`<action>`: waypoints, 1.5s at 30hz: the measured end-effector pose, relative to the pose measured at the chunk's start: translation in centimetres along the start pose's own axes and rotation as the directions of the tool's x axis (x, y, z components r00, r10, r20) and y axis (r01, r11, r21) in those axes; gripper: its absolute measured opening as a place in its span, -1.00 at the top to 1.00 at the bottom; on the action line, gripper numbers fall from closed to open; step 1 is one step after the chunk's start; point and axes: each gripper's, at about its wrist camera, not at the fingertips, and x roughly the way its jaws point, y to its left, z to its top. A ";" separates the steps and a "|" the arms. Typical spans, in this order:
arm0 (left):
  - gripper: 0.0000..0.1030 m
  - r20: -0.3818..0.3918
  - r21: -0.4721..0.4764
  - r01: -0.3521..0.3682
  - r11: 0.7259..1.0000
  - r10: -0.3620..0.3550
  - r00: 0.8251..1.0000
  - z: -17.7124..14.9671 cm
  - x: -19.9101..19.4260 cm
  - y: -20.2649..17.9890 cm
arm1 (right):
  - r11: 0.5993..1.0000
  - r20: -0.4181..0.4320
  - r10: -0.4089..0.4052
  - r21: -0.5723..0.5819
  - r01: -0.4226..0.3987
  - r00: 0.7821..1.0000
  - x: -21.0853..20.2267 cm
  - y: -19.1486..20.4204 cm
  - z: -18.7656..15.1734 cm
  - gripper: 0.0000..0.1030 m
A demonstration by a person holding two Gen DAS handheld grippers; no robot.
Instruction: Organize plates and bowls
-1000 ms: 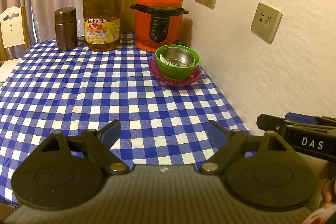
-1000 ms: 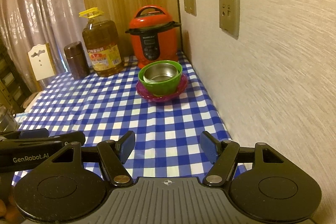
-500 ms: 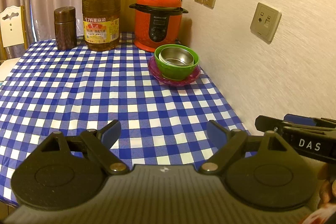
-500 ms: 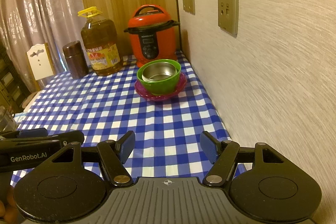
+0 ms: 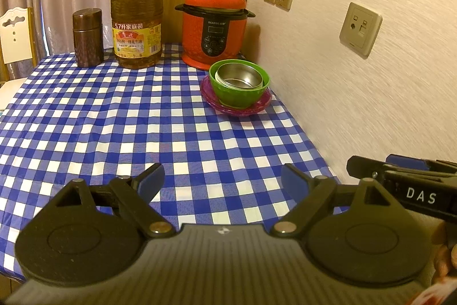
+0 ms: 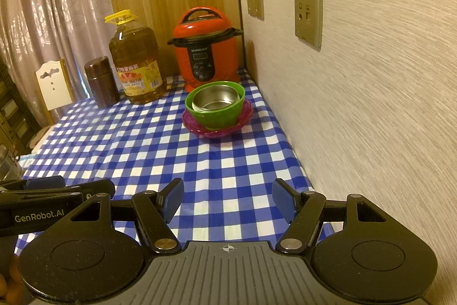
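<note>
A steel bowl (image 5: pixel 239 76) (image 6: pixel 215 100) sits nested inside a green bowl (image 5: pixel 239 93) (image 6: pixel 214 116), which stands on a purple plate (image 5: pixel 211 100) (image 6: pixel 190 123) at the far right of the checked table, close to the wall. My left gripper (image 5: pixel 222 180) hangs open over the table's near edge with nothing between its blue pads. My right gripper (image 6: pixel 227 197) is likewise open and empty, well short of the stack. Each gripper shows at the edge of the other's view.
A red pressure cooker (image 5: pixel 214 25) (image 6: pixel 205 47) stands right behind the stack. A large oil bottle (image 5: pixel 135 19) (image 6: pixel 134 62) and a brown canister (image 5: pixel 87 37) (image 6: pixel 101 82) stand at the back. The wall with sockets (image 5: pixel 360 29) runs along the right; a white chair back (image 6: pixel 54 83) is at left.
</note>
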 end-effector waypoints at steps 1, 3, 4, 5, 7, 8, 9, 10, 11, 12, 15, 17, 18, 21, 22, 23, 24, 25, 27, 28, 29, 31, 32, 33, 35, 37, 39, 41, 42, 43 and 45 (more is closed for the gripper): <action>-0.70 0.000 0.000 0.000 1.000 0.000 1.000 0.0 -0.1 0.0 | 1.000 0.001 0.000 0.000 0.000 1.000 0.0 0.0 0.0 -0.33; -0.70 -0.001 0.000 0.001 1.000 -0.001 1.000 0.0 0.0 0.0 | 1.000 0.001 0.000 0.000 0.000 1.000 0.1 -0.1 0.0 -0.33; -0.70 -0.001 0.000 0.001 1.000 -0.001 1.000 0.0 0.0 0.0 | 1.000 0.001 0.000 0.000 0.000 1.000 0.1 -0.2 0.0 -0.33; -0.70 -0.001 0.000 0.001 1.000 -0.001 1.000 0.0 0.0 -0.1 | 1.000 0.001 0.000 0.001 0.000 1.000 0.0 -0.1 0.0 -0.33; -0.70 -0.001 0.000 0.001 1.000 -0.001 1.000 0.0 0.0 -0.1 | 1.000 0.001 -0.001 0.001 0.001 1.000 0.0 -0.1 0.0 -0.33; -0.70 -0.001 0.000 0.001 1.000 -0.001 1.000 0.0 0.0 -0.1 | 1.000 0.000 0.000 0.000 0.000 1.000 0.0 0.0 0.0 -0.33; -0.70 -0.001 0.000 0.001 1.000 -0.001 1.000 0.0 0.0 -0.1 | 1.000 0.000 -0.001 0.001 0.001 1.000 0.1 -0.2 0.0 -0.33; -0.70 -0.001 0.000 0.002 1.000 -0.002 1.000 -0.1 -0.1 -0.1 | 1.000 0.000 -0.001 0.001 0.001 1.000 0.1 -0.3 0.1 -0.33; -0.70 -0.001 0.000 0.001 1.000 -0.001 1.000 -0.1 0.0 -0.1 | 1.000 0.000 -0.001 0.001 0.001 1.000 0.1 -0.2 0.0 -0.33; -0.70 -0.001 0.000 0.000 1.000 0.000 1.000 -0.1 0.0 -0.1 | 1.000 0.001 -0.001 0.001 0.001 1.000 0.1 -0.2 0.0 -0.33; -0.70 -0.001 0.000 0.001 1.000 -0.001 1.000 0.0 0.0 -0.1 | 1.000 0.001 -0.002 0.001 0.002 1.000 0.1 -0.3 0.0 -0.33; -0.70 -0.001 0.000 0.000 1.000 0.000 1.000 0.0 0.0 -0.1 | 1.000 0.001 -0.003 0.002 0.003 1.000 0.2 -0.4 0.0 -0.33; -0.70 -0.002 0.001 0.002 1.000 -0.002 1.000 0.0 0.0 -0.1 | 1.000 0.001 -0.002 0.002 0.002 1.000 0.1 -0.3 0.0 -0.33; -0.70 -0.002 0.001 0.002 1.000 -0.002 1.000 0.0 0.0 -0.1 | 1.000 0.002 -0.003 0.001 0.003 1.000 0.1 -0.4 0.1 -0.33; -0.70 -0.002 0.001 0.002 1.000 -0.002 1.000 -0.1 0.0 -0.1 | 1.000 0.002 -0.003 0.002 0.003 1.000 0.1 -0.4 0.0 -0.33; -0.70 -0.003 0.001 0.003 1.000 -0.003 1.000 -0.1 -0.1 -0.1 | 1.000 0.002 -0.002 0.003 0.002 1.000 0.1 -0.3 0.0 -0.33; -0.70 -0.003 0.002 0.003 1.000 -0.003 1.000 0.0 -0.1 -0.1 | 1.000 0.002 -0.003 0.003 0.003 1.000 0.1 -0.4 0.0 -0.33; -0.70 -0.003 0.003 0.004 1.000 -0.004 1.000 0.0 0.1 -0.1 | 1.000 0.002 -0.003 0.004 0.003 1.000 0.2 -0.5 0.0 -0.33; -0.70 -0.003 0.001 0.004 1.000 -0.004 1.000 0.0 0.1 -0.2 | 1.000 0.002 -0.003 0.004 0.003 1.000 0.1 -0.5 0.0 -0.33; -0.70 -0.003 0.002 0.003 1.000 -0.003 1.000 0.0 0.1 -0.2 | 1.000 0.002 -0.003 0.004 0.003 1.000 0.2 -0.5 0.0 -0.33; -0.70 -0.004 0.002 0.003 1.000 -0.003 1.000 0.0 0.1 -0.2 | 1.000 0.002 -0.003 0.003 0.003 1.000 0.1 -0.5 0.0 -0.33; -0.70 -0.004 0.001 0.003 1.000 -0.003 1.000 -0.1 0.0 -0.3 | 1.000 0.003 -0.003 0.003 0.003 1.000 0.2 -0.6 0.0 -0.33; -0.70 -0.004 0.001 0.003 1.000 -0.003 1.000 -0.1 0.0 -0.3 | 1.000 0.003 -0.003 0.003 0.003 1.000 0.2 -0.5 0.0 -0.33; -0.70 -0.004 0.002 0.003 1.000 -0.003 1.000 -0.1 0.0 -0.3 | 1.000 0.002 -0.003 0.003 0.003 1.000 0.1 -0.5 0.0 -0.33; -0.70 -0.004 0.002 0.003 1.000 -0.003 1.000 -0.1 0.0 -0.3 | 1.000 0.003 -0.004 0.003 0.004 1.000 0.1 -0.5 0.0 -0.33; -0.70 -0.003 0.001 0.003 1.000 -0.003 1.000 -0.1 0.0 -0.3 | 1.000 0.002 -0.004 0.004 0.004 1.000 0.2 -0.6 0.0 -0.33; -0.70 -0.004 0.002 0.003 1.000 -0.003 1.000 -0.1 0.0 -0.3 | 1.000 0.003 -0.004 0.004 0.004 1.000 0.2 -0.5 0.0 -0.33; -0.70 -0.004 0.002 0.004 1.000 -0.004 1.000 -0.1 0.0 -0.3 | 1.000 0.004 -0.004 0.003 0.004 1.000 0.2 -0.6 0.0 -0.33; -0.70 -0.004 0.002 0.003 1.000 -0.003 1.000 0.0 0.0 -0.3 | 1.000 0.004 -0.004 0.004 0.004 1.000 0.2 -0.5 -0.1 -0.33; -0.70 -0.004 0.002 0.003 1.000 -0.003 1.000 0.0 0.0 -0.3 | 1.000 0.004 -0.004 0.004 0.004 1.000 0.2 -0.6 0.0 -0.33; -0.70 -0.004 0.002 0.003 1.000 -0.003 1.000 0.0 0.0 -0.3 | 1.000 0.003 -0.004 0.004 0.004 1.000 0.2 -0.6 -0.1 -0.33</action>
